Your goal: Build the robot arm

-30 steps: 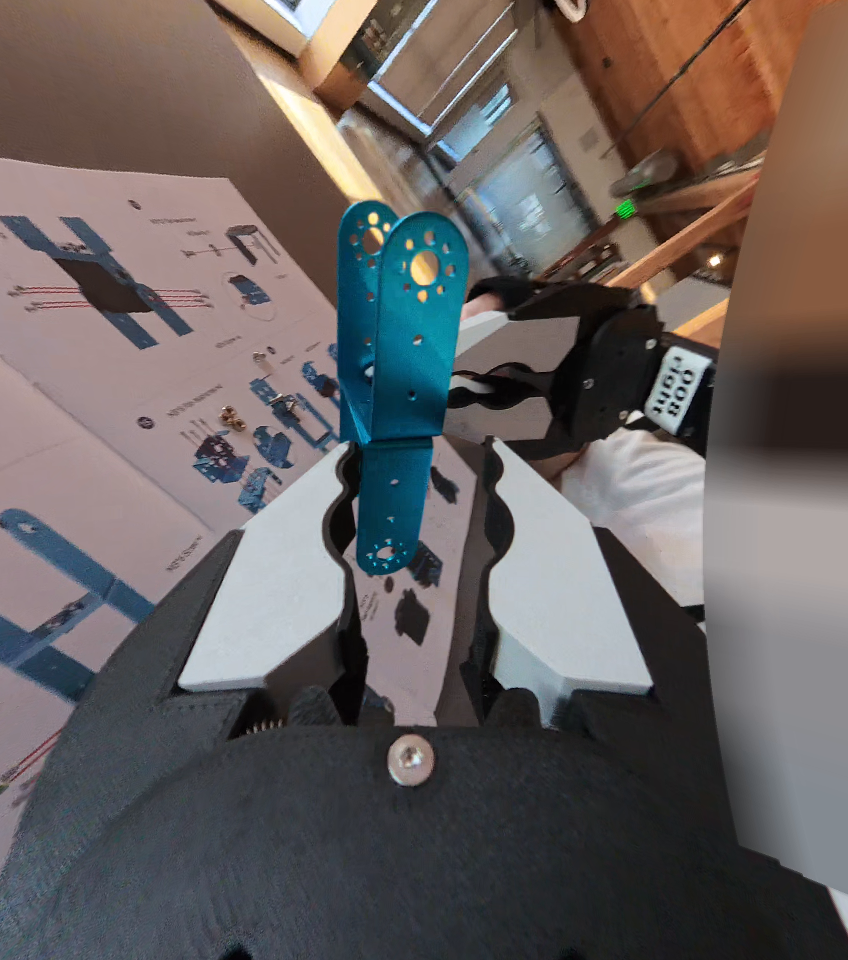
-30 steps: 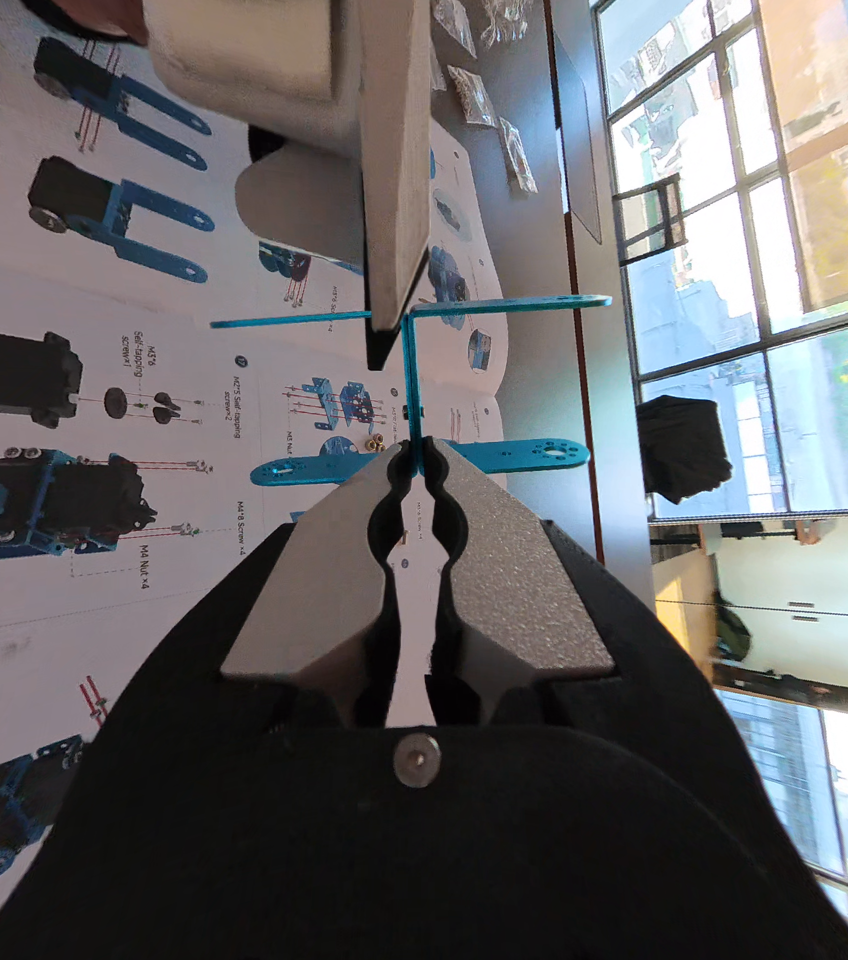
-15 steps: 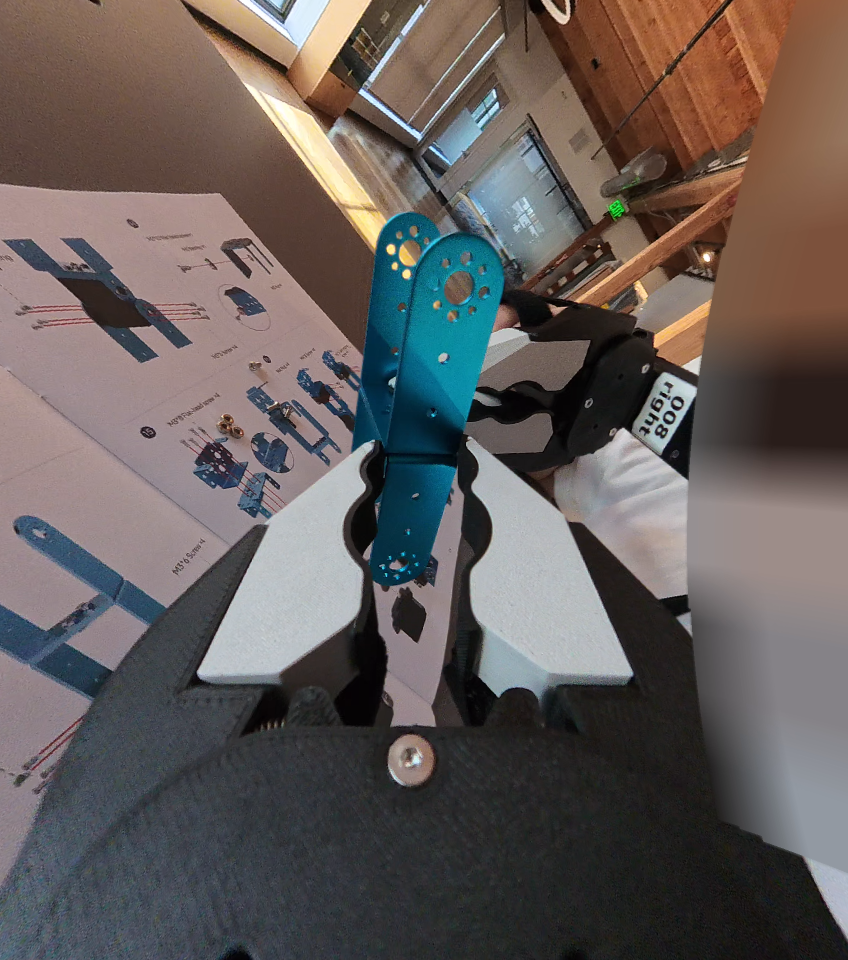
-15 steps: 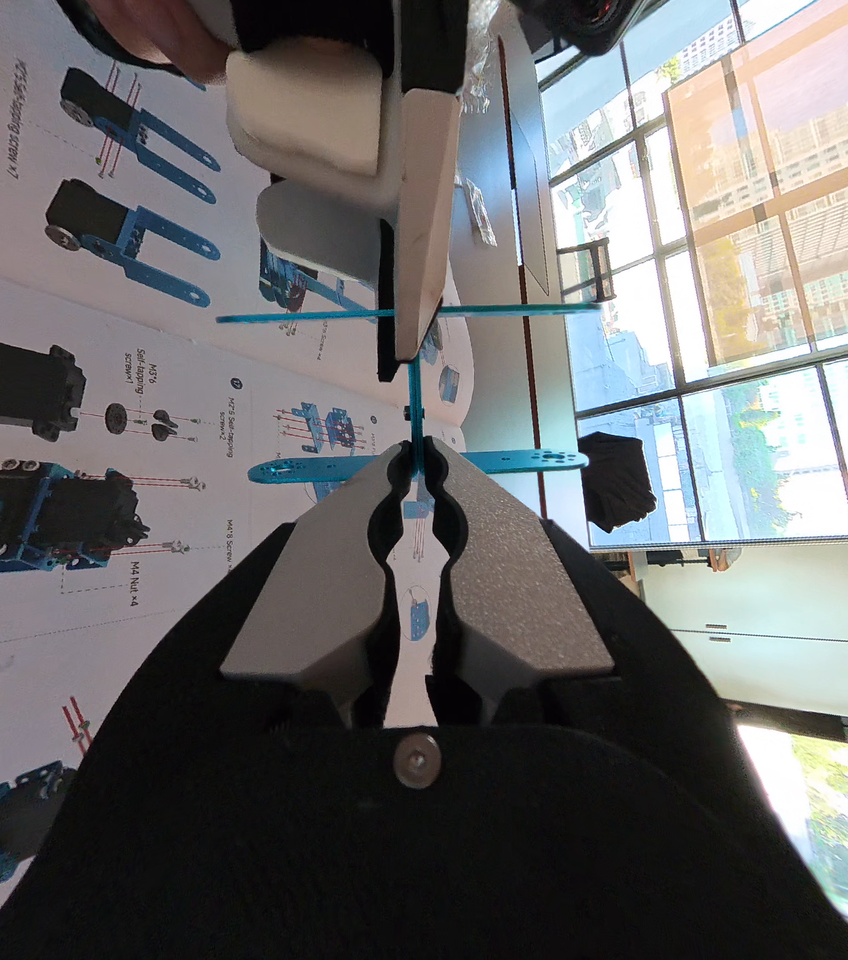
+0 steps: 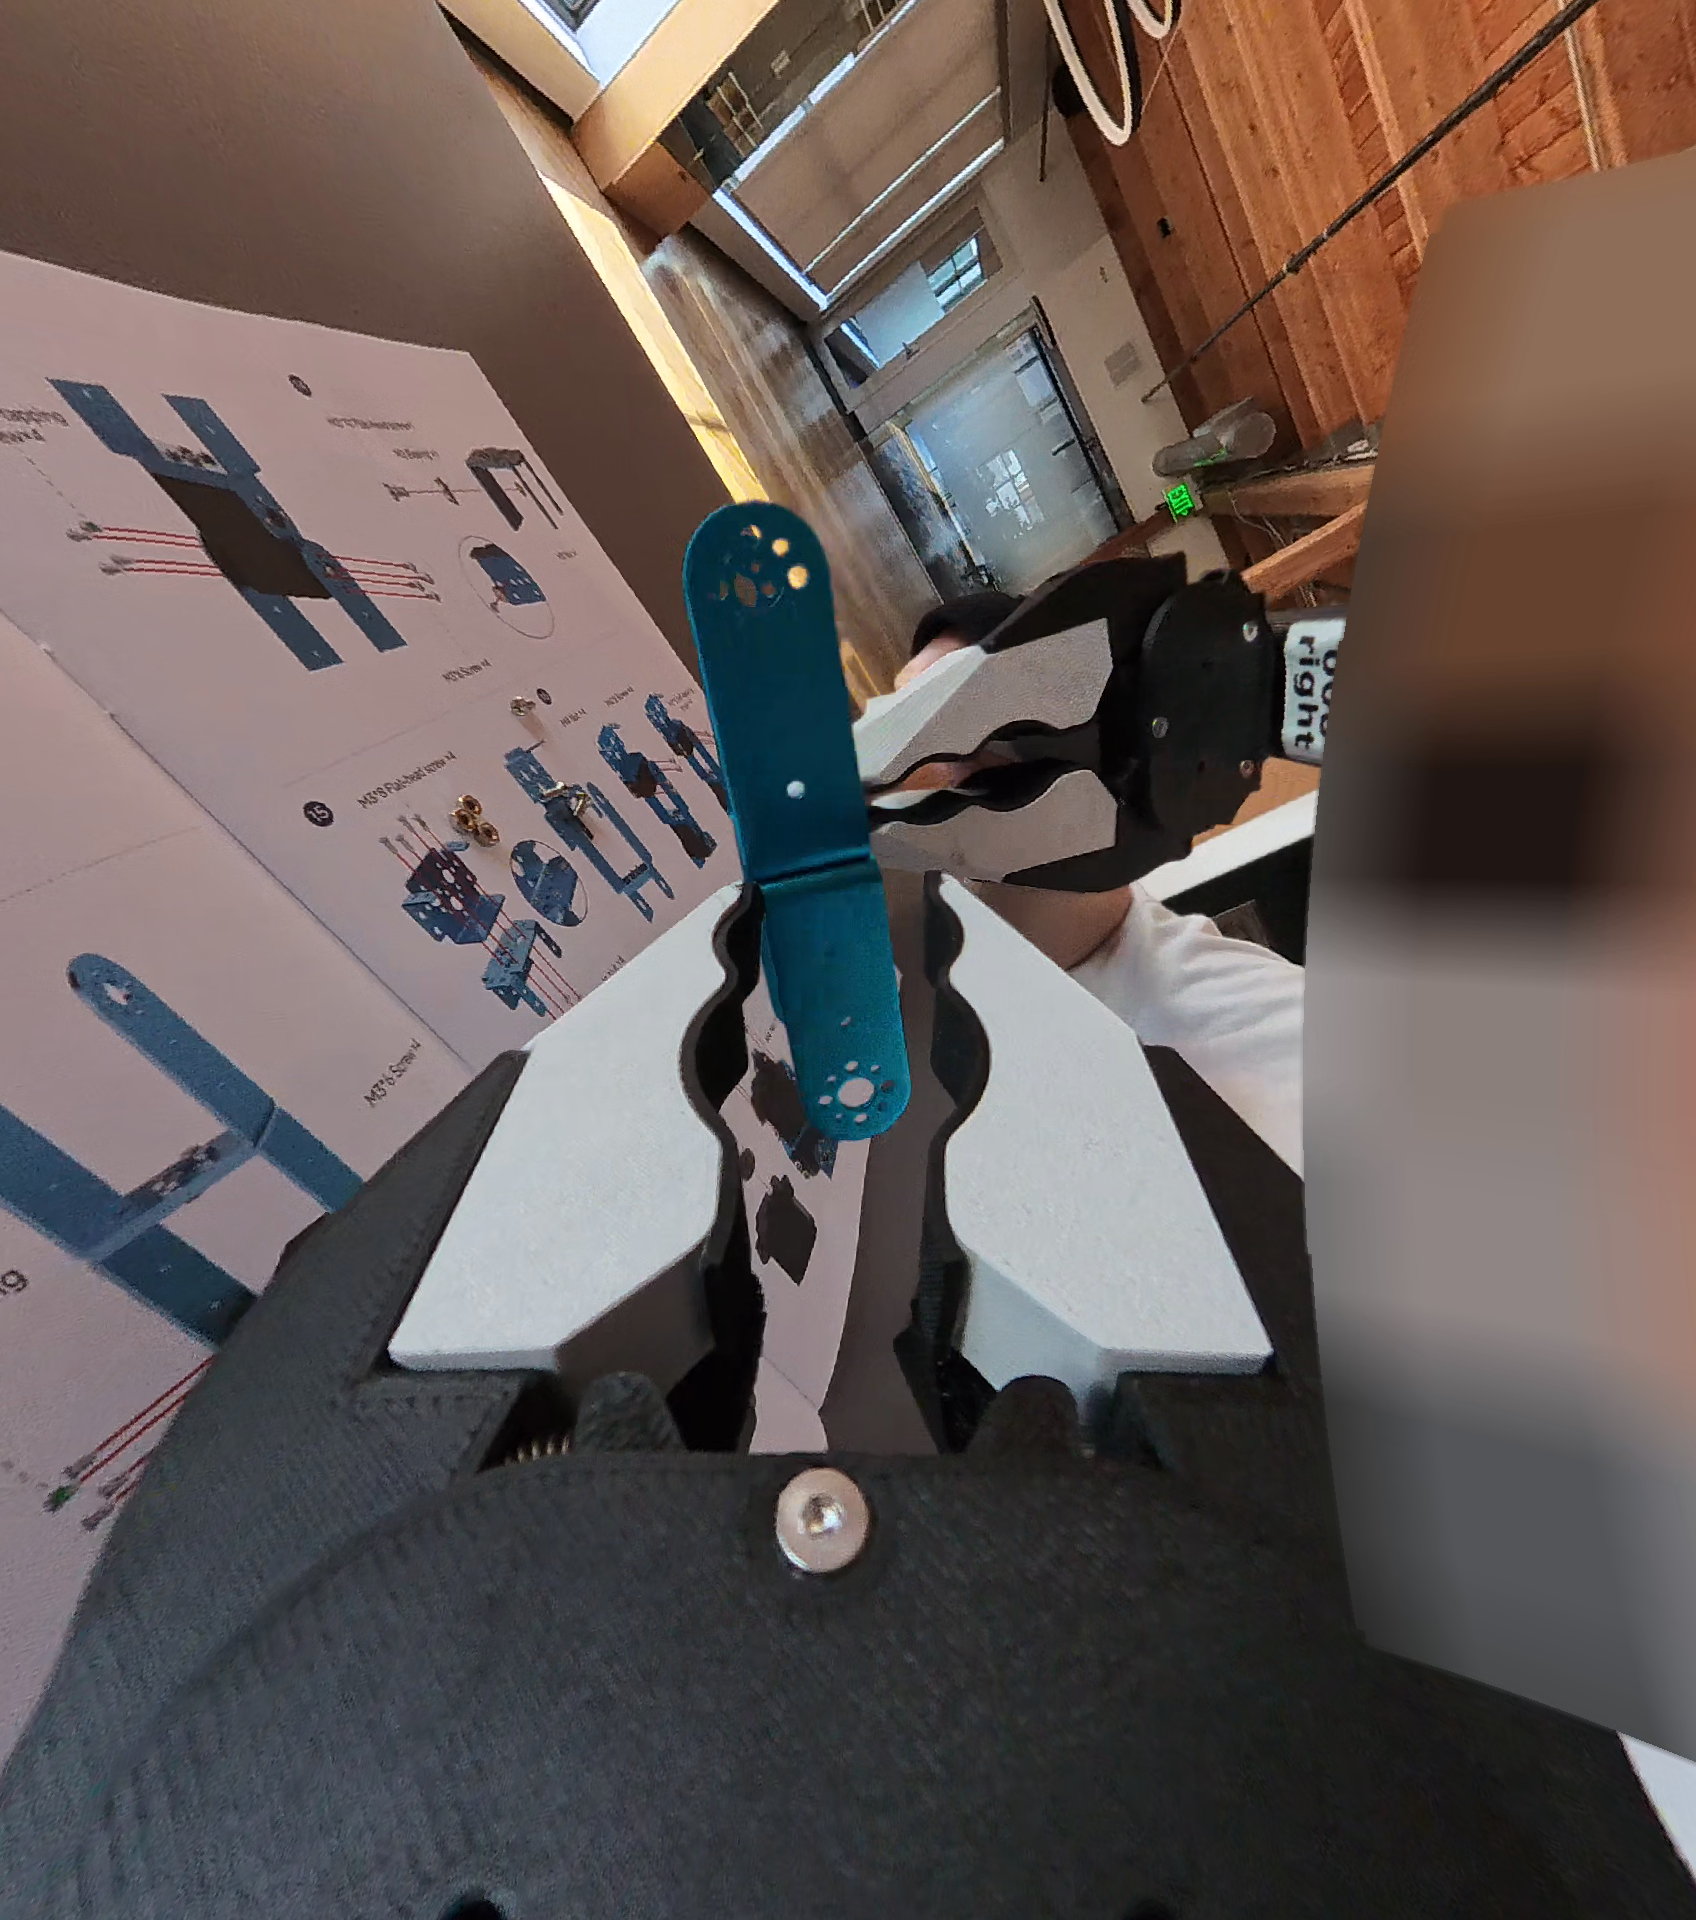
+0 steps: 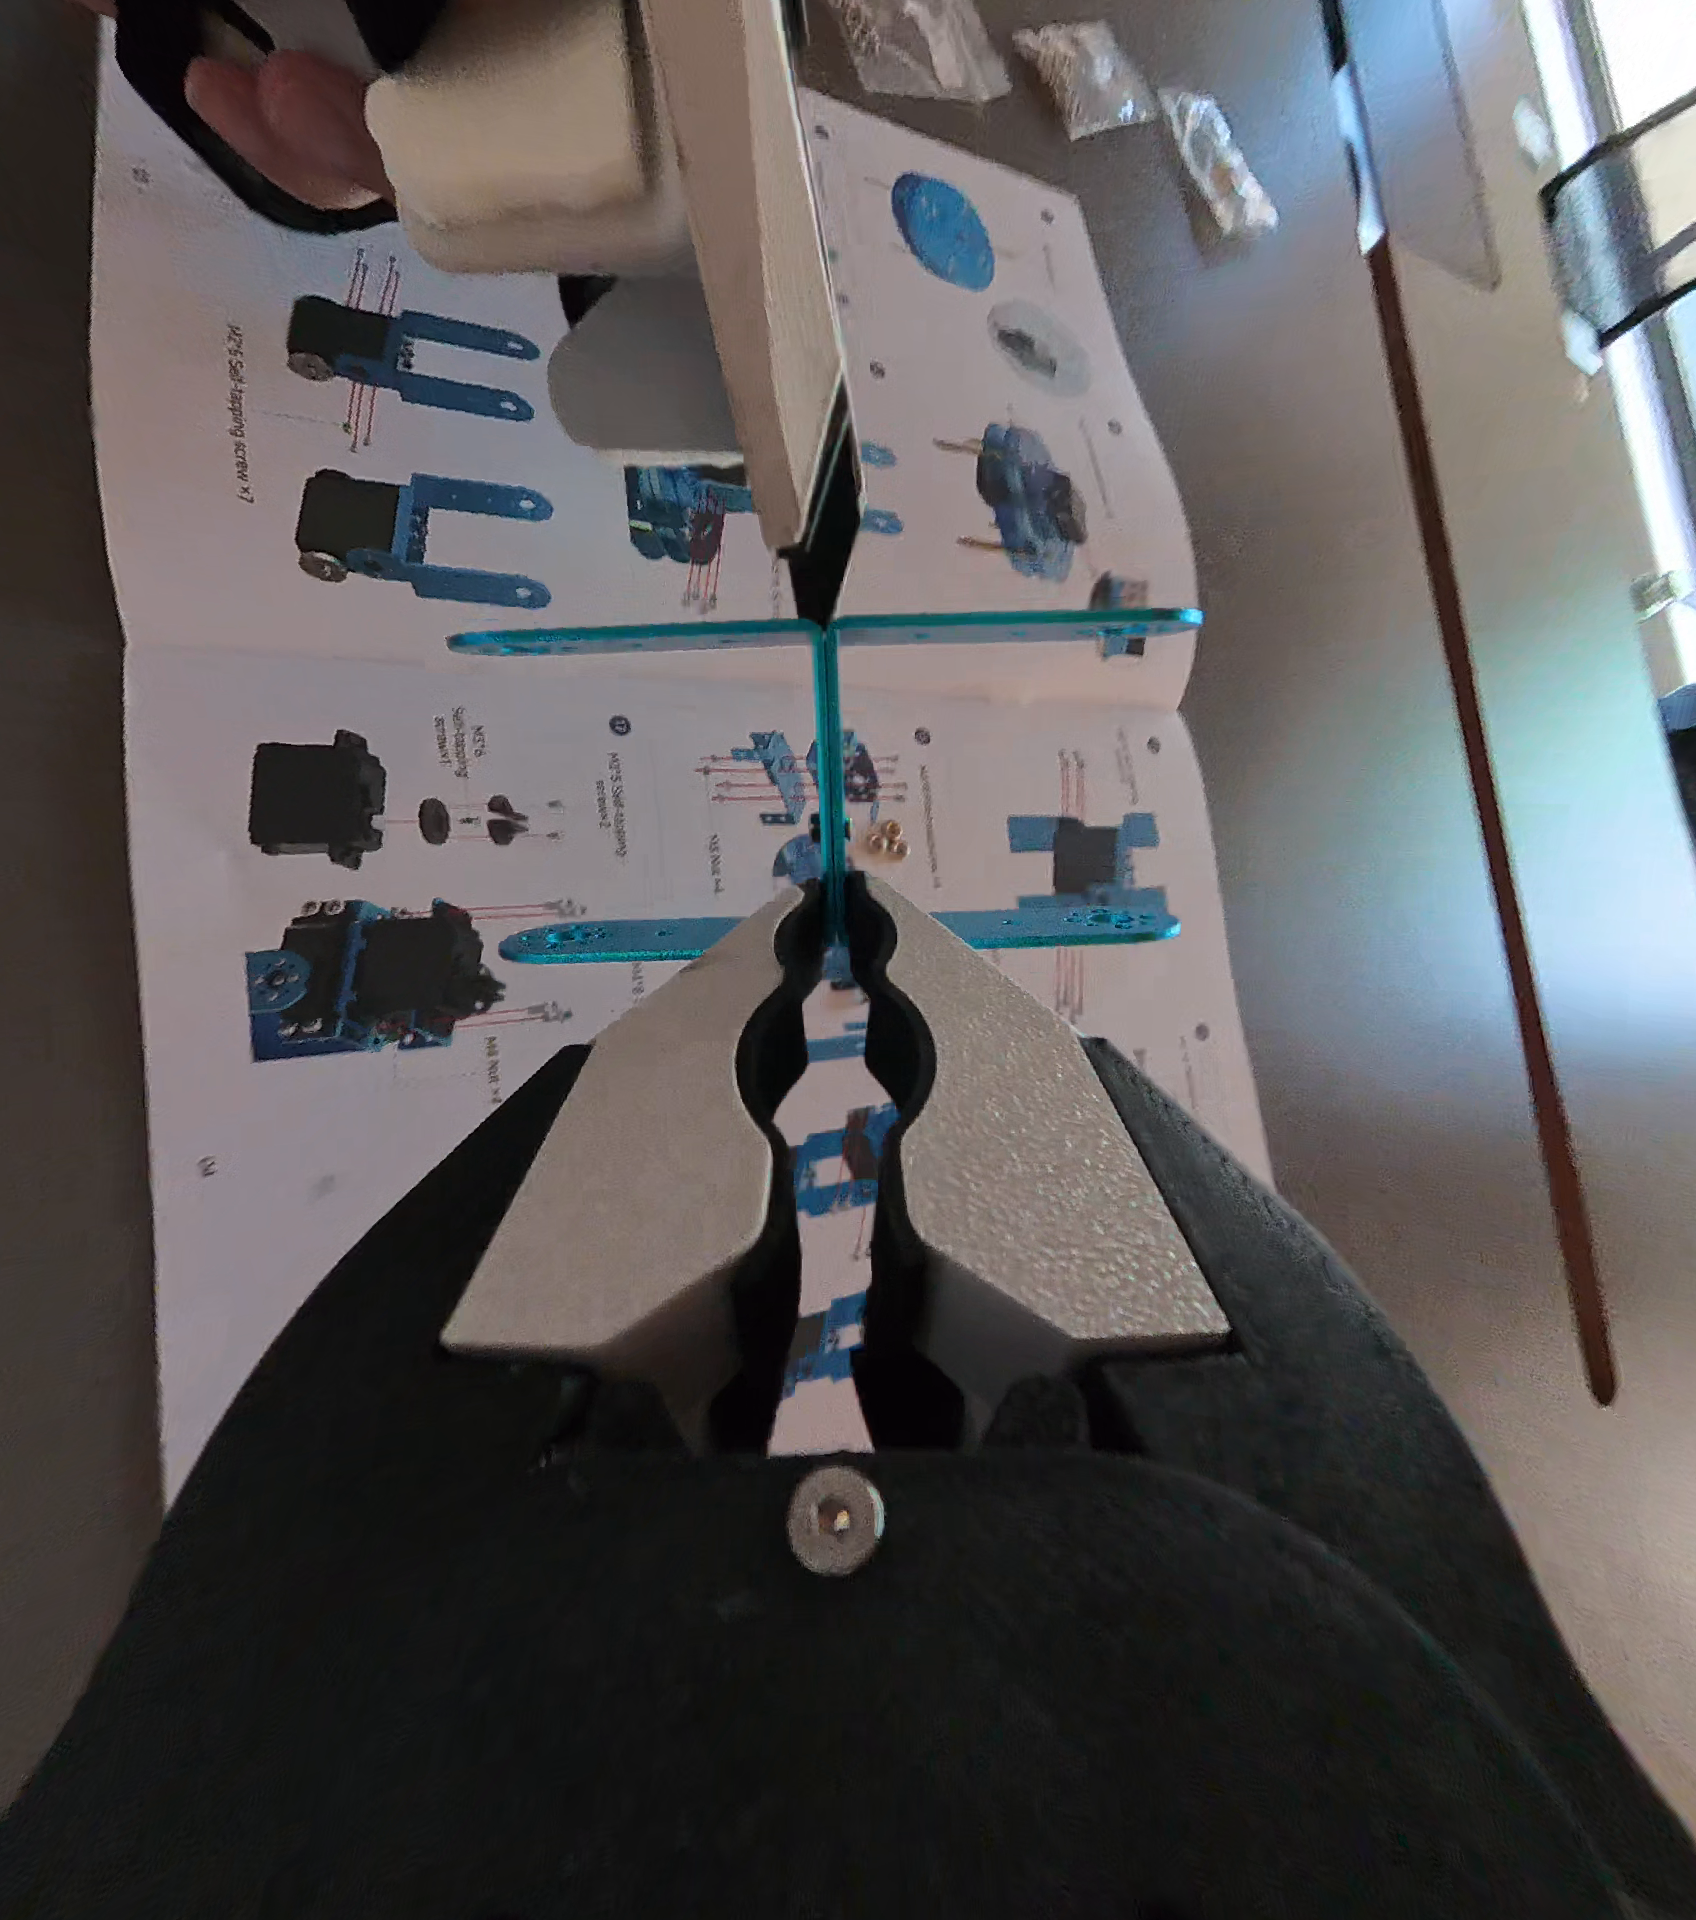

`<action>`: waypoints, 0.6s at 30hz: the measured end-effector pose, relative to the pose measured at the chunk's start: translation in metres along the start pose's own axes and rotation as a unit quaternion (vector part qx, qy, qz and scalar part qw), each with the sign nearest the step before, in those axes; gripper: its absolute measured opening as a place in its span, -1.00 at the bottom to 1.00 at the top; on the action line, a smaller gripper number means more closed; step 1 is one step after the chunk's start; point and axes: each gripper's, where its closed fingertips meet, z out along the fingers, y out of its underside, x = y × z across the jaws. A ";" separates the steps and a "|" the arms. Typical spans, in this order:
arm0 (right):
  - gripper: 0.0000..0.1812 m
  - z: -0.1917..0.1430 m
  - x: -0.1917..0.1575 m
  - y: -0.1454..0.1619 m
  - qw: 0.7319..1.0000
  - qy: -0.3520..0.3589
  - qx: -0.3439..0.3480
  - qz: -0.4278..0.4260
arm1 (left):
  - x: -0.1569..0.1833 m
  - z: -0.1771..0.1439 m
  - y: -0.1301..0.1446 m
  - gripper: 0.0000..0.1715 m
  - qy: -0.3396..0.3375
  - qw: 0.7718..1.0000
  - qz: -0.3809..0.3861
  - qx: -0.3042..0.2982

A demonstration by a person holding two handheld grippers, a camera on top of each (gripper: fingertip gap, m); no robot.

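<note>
Two blue metal U-brackets are held back to back, with their arms spread left and right. My right gripper is shut on their joined bases, above the paper. In the left wrist view the brackets stand upright, and one arm hangs down between my fingers. My left gripper is open around that bend, with a gap on the right side. The right gripper reaches in from the right. In the right wrist view the left gripper's finger comes down from above, its tip at the brackets' far edge.
A white instruction sheet with blue part drawings lies on the grey-brown table. Three small brass nuts rest on it, also in the left wrist view. Small plastic bags lie at the far end. A white sleeve is at the right. Across from one pair of fingers to the other is roughly 5 cm.
My left gripper closed in on the brackets half a second ago and has now opened again. The right gripper kept its hold and the brackets turned slightly.
</note>
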 end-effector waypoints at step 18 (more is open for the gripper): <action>-0.95 -0.146 -0.109 0.151 0.921 -0.103 -0.252 0.279 | 0.054 0.049 0.063 -0.70 0.030 0.984 0.093 -0.152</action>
